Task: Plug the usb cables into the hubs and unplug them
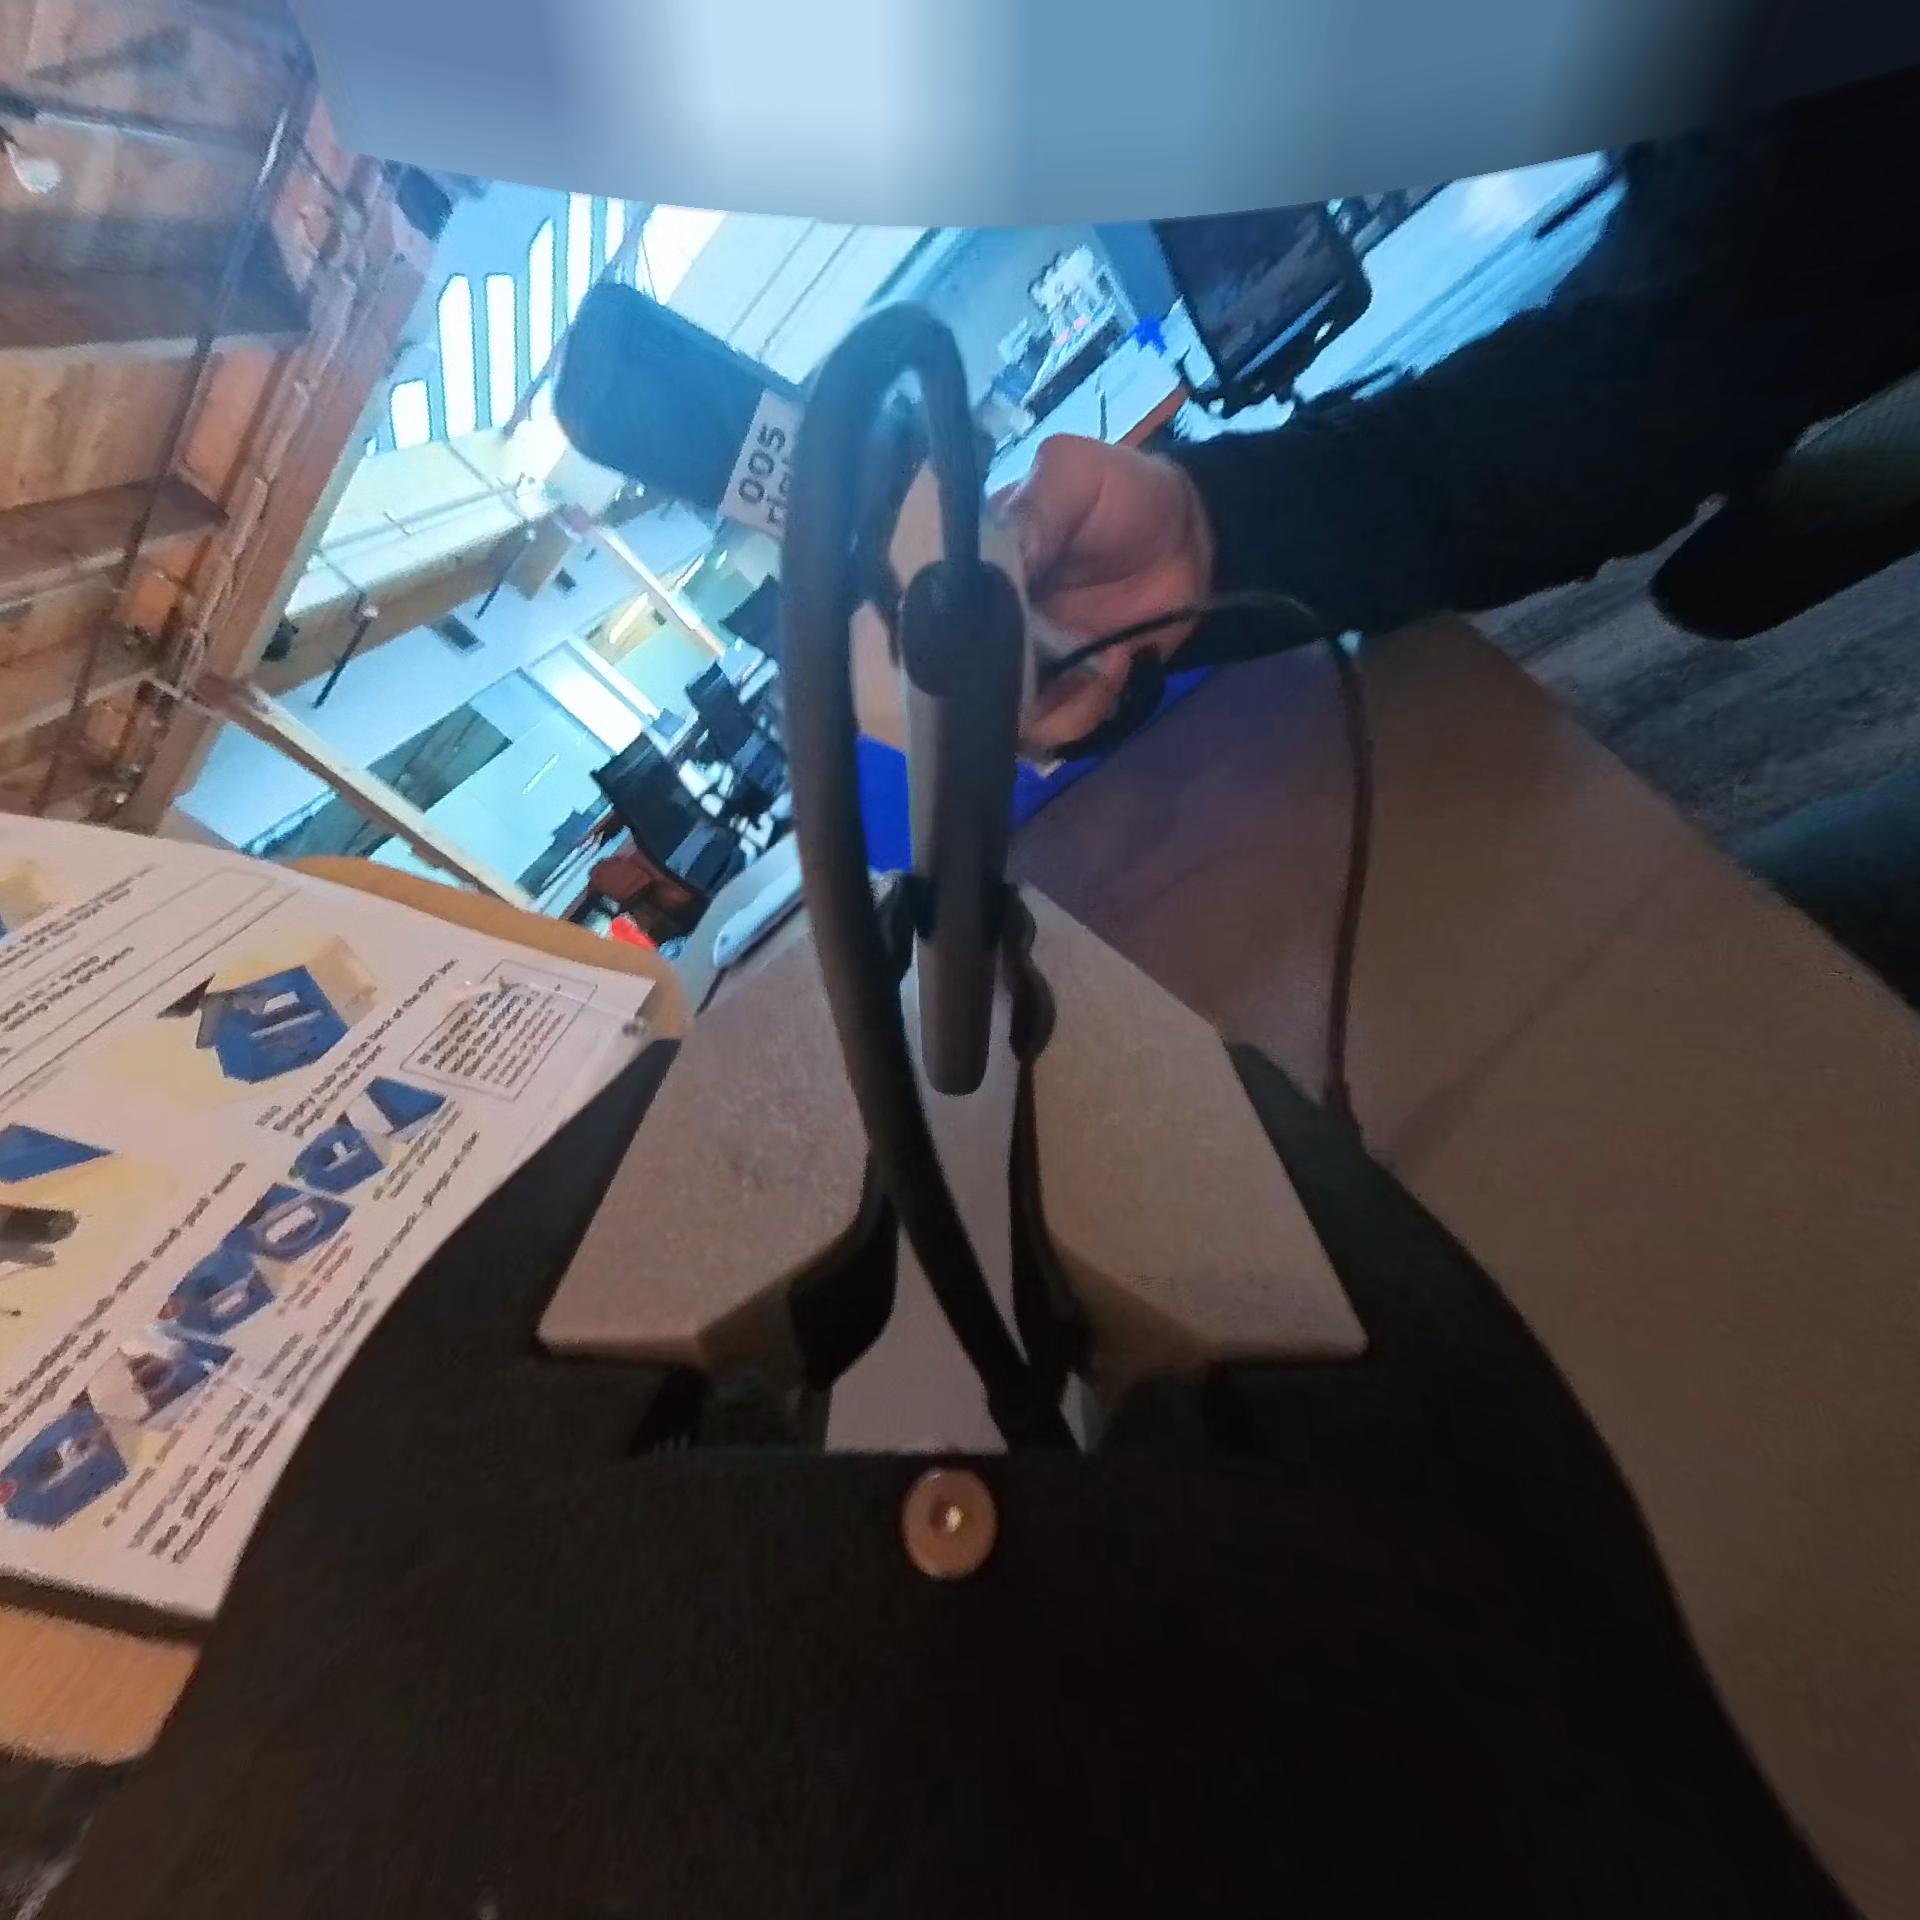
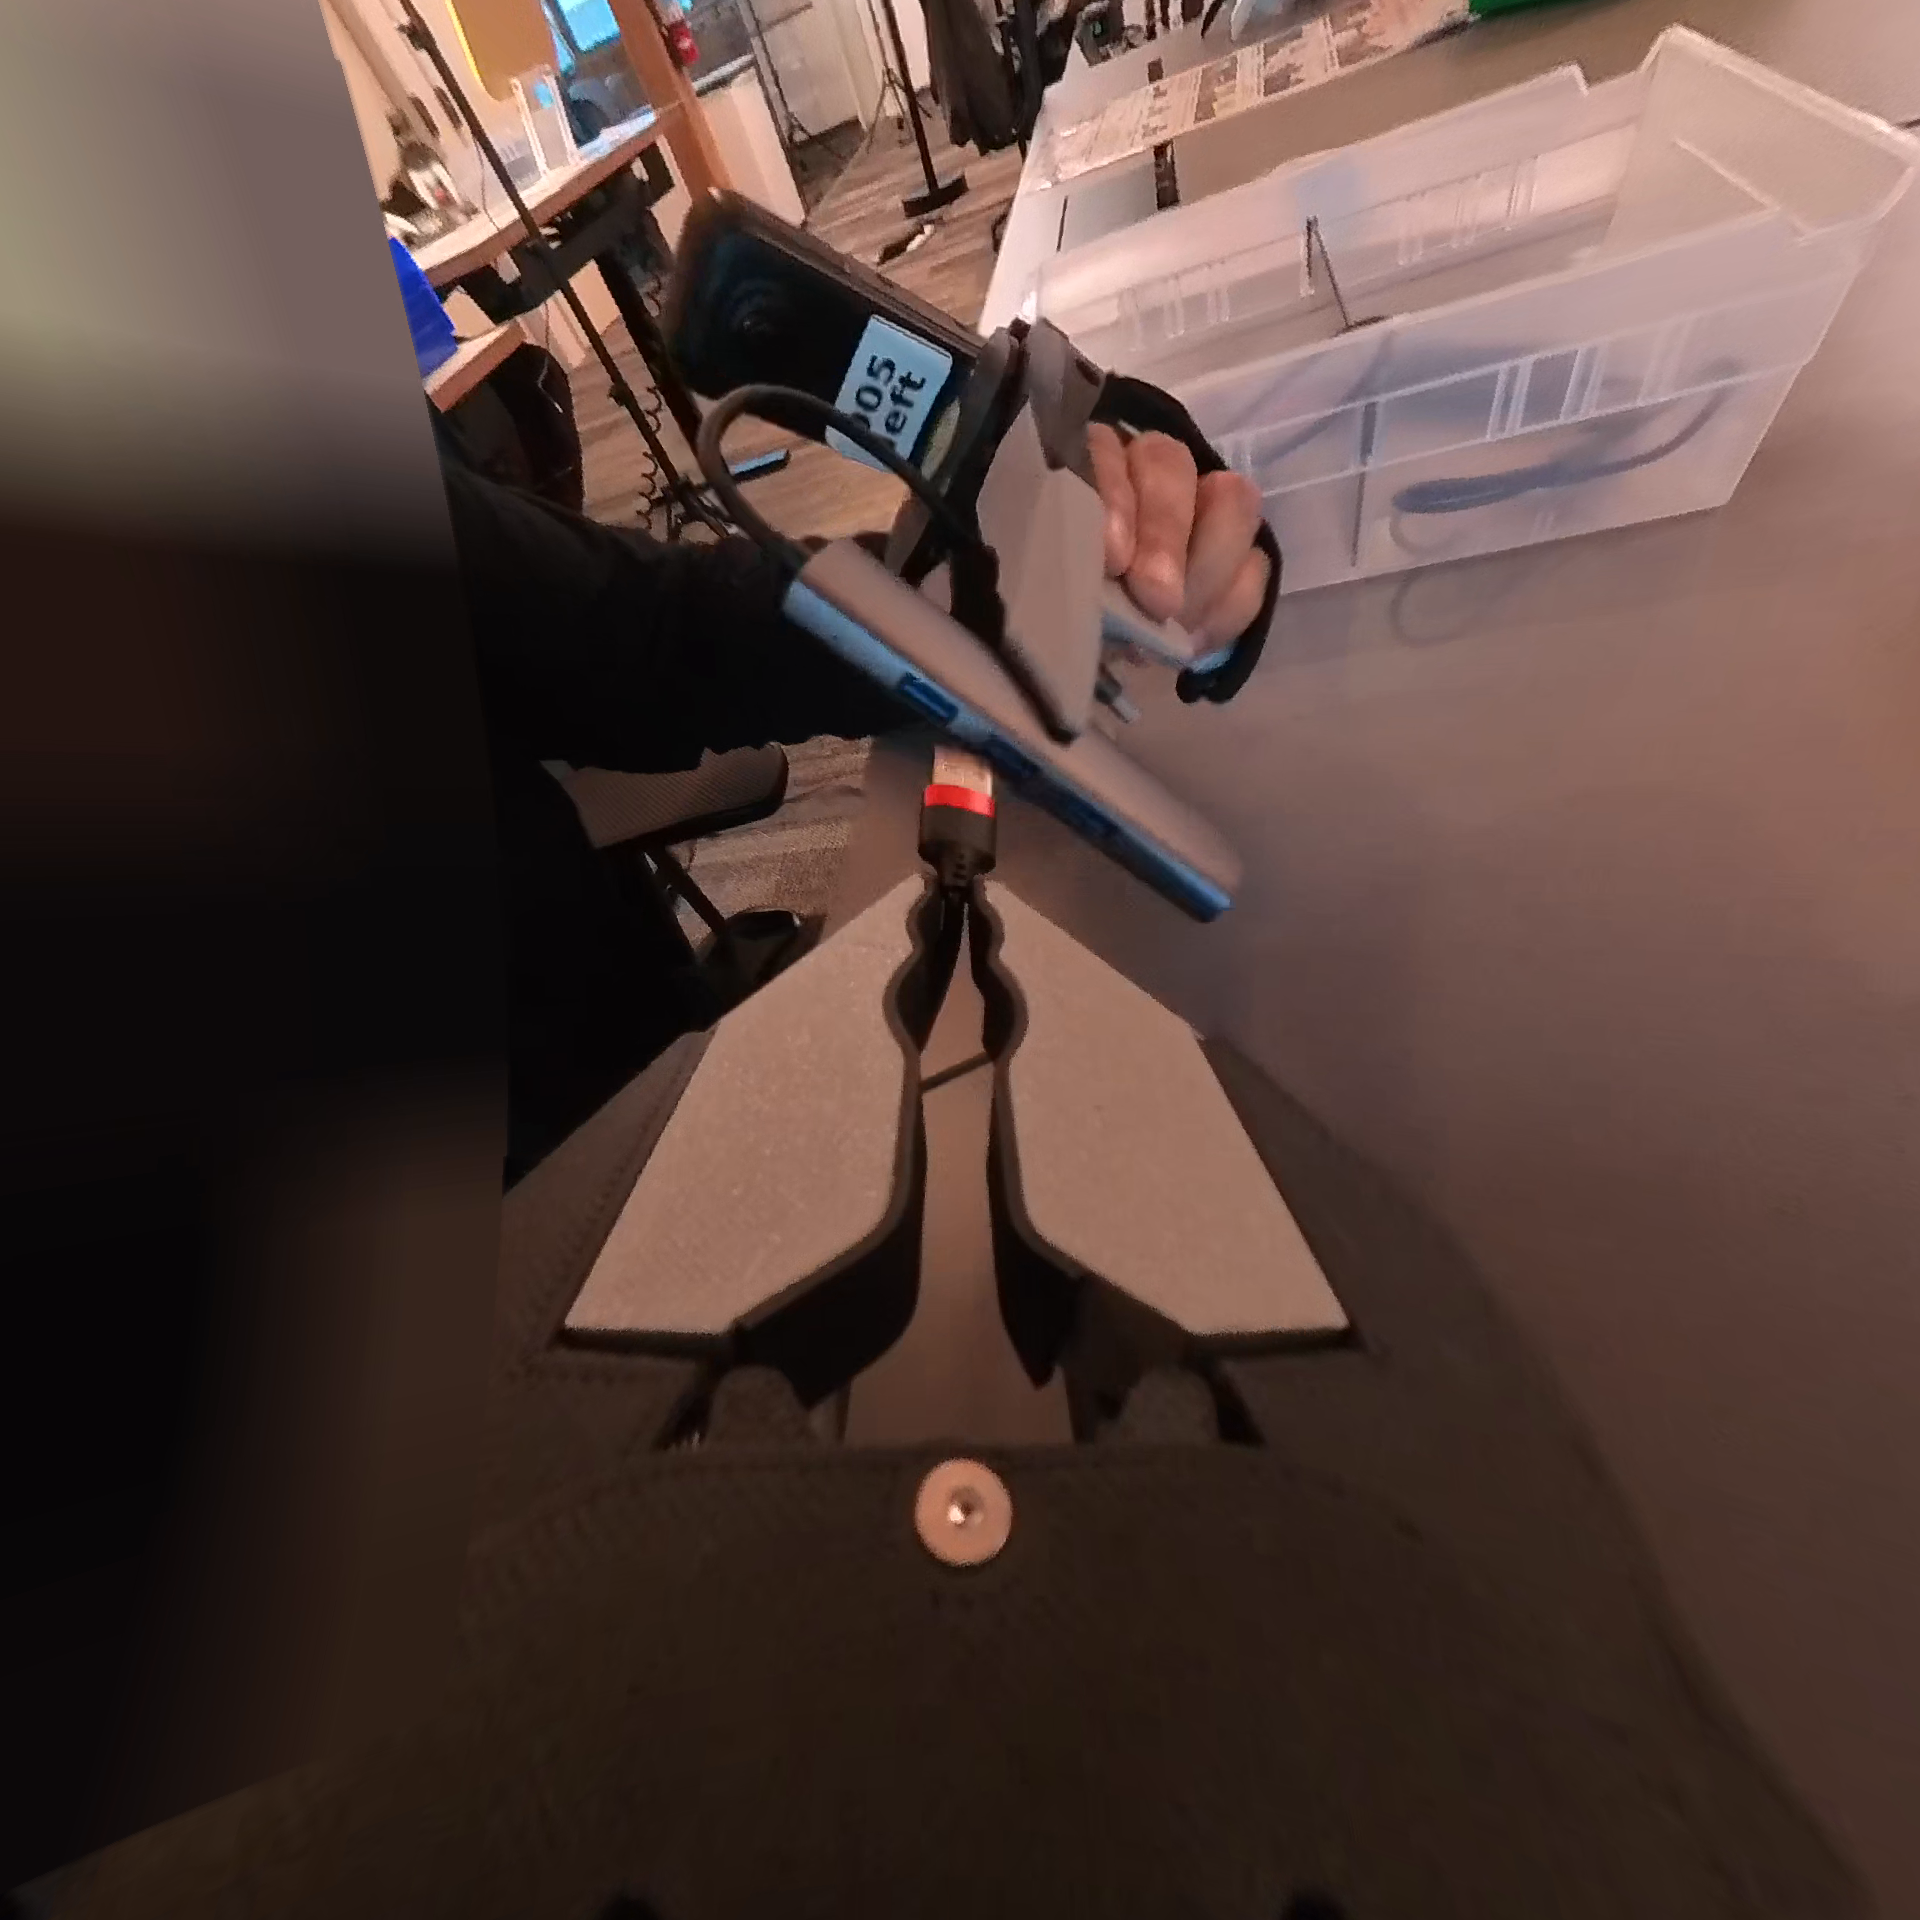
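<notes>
The left gripper (image 2: 1049, 665) is up off the table, its grey fingers (image 2: 1039, 582) clamped across a slim grey USB hub (image 2: 1122, 821); the hub tilts down to the right in the right wrist view, a row of blue ports along its near edge; its own black lead (image 2: 769, 457) loops up from the far end. From the left wrist view the same hub (image 1: 951, 935) stands edge-on between the finger pads, the black lead (image 1: 831, 727) arching over it. The right gripper (image 2: 951, 914) has its fingers pinched together on a thin black cable just behind a USB plug (image 2: 958, 805) with a red band; the plug's metal tip sits right at the hub's port edge, though whether it is seated I cannot tell. A hand (image 2: 1174, 540) grips the left tool's handle; the other hand (image 1: 1101, 540) shows beyond the hub. A clear plastic bin (image 2: 1455, 343) sits on the grey table (image 2: 1558, 1039); a printed sheet (image 1: 260, 1195) lies at the left.
</notes>
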The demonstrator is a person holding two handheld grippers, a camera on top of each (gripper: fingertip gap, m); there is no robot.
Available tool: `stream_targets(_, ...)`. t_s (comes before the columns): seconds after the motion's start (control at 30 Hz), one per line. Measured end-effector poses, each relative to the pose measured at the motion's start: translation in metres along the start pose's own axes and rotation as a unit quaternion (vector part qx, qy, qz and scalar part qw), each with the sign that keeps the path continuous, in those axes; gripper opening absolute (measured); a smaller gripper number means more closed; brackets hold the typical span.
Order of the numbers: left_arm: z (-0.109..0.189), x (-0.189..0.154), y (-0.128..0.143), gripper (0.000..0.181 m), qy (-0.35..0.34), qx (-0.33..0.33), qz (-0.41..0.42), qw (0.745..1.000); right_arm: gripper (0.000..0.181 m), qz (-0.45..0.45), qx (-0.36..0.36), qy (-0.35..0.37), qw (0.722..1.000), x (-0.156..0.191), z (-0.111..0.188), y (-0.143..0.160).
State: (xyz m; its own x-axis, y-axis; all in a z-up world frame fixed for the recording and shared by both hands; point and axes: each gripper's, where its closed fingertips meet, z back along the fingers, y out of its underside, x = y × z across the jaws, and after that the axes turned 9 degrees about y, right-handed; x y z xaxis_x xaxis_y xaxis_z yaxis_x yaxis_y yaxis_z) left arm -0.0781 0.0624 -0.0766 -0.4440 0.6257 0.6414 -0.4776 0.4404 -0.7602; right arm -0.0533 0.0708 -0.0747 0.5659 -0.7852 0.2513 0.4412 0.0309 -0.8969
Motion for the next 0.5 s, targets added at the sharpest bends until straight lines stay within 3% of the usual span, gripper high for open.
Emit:
stream_targets(0.17,-0.007,-0.005,0.04,0.014,0.002,0.114,-0.025,0.993,0.001,-0.004,0.022,0.024,0.999,-0.013,-0.004,0.009)
stream_targets(0.5,-0.009,-0.004,0.046,0.014,-0.015,0.152,-0.051,0.987,0.001,-0.004,0.049,0.039,0.998,-0.019,-0.007,0.019)
